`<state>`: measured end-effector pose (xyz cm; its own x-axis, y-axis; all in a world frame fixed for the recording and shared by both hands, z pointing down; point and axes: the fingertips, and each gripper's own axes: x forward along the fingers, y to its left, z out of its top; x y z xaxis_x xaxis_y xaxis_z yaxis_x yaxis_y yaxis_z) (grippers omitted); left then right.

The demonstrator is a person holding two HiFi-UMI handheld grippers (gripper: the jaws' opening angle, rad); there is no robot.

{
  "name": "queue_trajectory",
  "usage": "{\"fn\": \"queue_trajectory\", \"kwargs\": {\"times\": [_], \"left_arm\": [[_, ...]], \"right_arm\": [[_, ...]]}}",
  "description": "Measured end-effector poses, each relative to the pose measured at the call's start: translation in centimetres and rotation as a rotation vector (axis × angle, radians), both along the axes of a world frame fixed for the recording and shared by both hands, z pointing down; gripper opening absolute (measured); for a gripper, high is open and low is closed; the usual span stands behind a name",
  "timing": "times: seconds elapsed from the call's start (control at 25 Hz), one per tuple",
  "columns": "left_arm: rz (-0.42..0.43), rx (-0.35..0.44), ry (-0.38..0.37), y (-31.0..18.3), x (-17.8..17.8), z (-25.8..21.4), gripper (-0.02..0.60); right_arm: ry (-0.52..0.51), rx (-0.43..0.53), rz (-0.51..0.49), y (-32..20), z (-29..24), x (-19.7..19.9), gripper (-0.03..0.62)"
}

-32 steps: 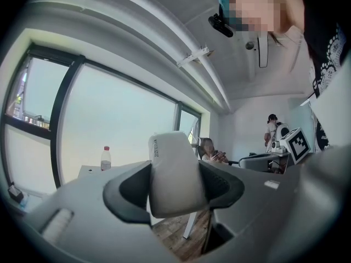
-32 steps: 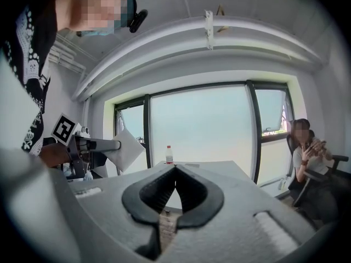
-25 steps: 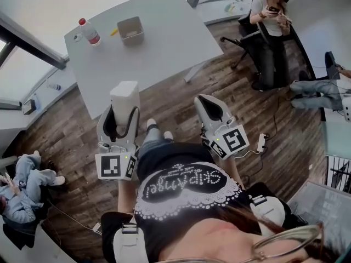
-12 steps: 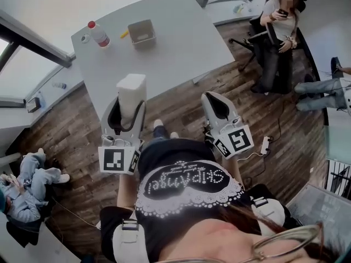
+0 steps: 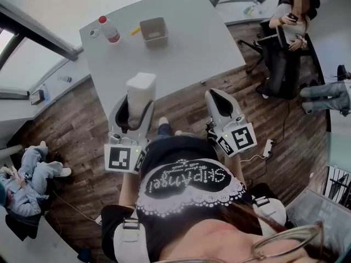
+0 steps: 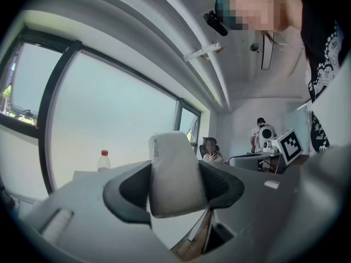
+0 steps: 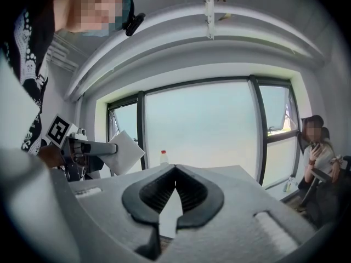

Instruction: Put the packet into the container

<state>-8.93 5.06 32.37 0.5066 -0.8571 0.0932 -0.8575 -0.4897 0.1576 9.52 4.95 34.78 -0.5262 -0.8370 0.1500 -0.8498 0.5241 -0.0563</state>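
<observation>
A white packet [image 5: 141, 89] stands upright between the jaws of my left gripper [image 5: 140, 100], which is shut on its lower part; its top pokes out above the fingers over the near edge of the table. The left gripper view shows that packet [image 6: 174, 171] pinched between the dark pads. The container [image 5: 154, 29], a small grey open box, sits at the far side of the white table [image 5: 186, 48]. My right gripper [image 5: 215, 93] hangs over the wooden floor beside the table's near corner, its tips together and nothing in it [image 7: 175, 171].
A red-capped bottle [image 5: 109, 29], a small cap [image 5: 94, 33] and a yellow item [image 5: 135, 30] lie left of the container. One person sits on a chair [image 5: 290, 21] at the far right, another on the floor [image 5: 22, 179] at the left. A power strip [image 5: 269, 147] lies on the floor.
Both grippers have moved forward toward the table, and the packet's top now reaches over its near edge. The grip on the packet is unchanged.
</observation>
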Motion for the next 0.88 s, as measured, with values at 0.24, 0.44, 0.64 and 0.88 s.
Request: {"fn": "queue_trajectory", "kwargs": {"times": [0.24,0.44,0.64,0.88], "left_arm": [[-0.005,0.002,-0.009,-0.4,-1.5,0.2,0.267],[-0.008,0.005,-0.016,0.0,-2.2,0.2,0.267],[-0.013,0.005,-0.015,0.7,-2.6,0.2,0.267],[-0.029,0.001,-0.010,0.2,-2.7,0.3,0.267]], "right_arm": [[-0.001,-0.002,0.004,-0.3,0.2,-1.0,0.000],[0.002,-0.003,0.003,0.2,0.2,-1.5,0.000],[0.004,0.002,-0.004,0.8,0.0,-1.9,0.000],[0.006,-0.007,-0.011,0.2,0.1,-1.9,0.000]]}}
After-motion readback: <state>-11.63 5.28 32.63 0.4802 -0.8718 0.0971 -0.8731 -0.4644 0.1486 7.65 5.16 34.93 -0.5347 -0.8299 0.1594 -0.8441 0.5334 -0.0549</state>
